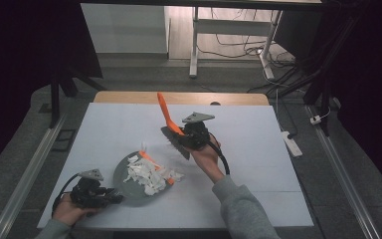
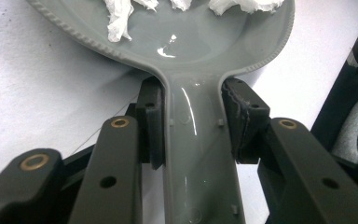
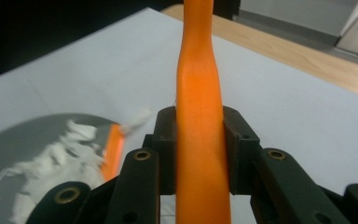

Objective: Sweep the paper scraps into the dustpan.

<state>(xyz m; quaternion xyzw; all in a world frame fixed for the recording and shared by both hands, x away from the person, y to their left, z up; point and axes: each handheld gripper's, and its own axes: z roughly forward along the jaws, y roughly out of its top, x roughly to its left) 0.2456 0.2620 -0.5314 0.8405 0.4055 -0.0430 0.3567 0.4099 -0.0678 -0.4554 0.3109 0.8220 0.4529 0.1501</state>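
Right gripper view: orange brush handle (image 3: 199, 140) runs off top and bottom edges, so I cannot see its bristles. Left gripper view: grey dustpan (image 2: 191, 60) cut off at top edge; white paper scraps (image 2: 119, 21) partly cropped there too.

Left gripper (image 1: 110, 195) lies low at the near left, jaws clamped. Right gripper (image 1: 179, 137) is raised ahead, jaws clamped, sleeve behind.

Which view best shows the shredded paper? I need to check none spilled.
High view: the whole paper pile lies on the grey dustpan. Left gripper view catches a few scraps; right gripper view blurs it.
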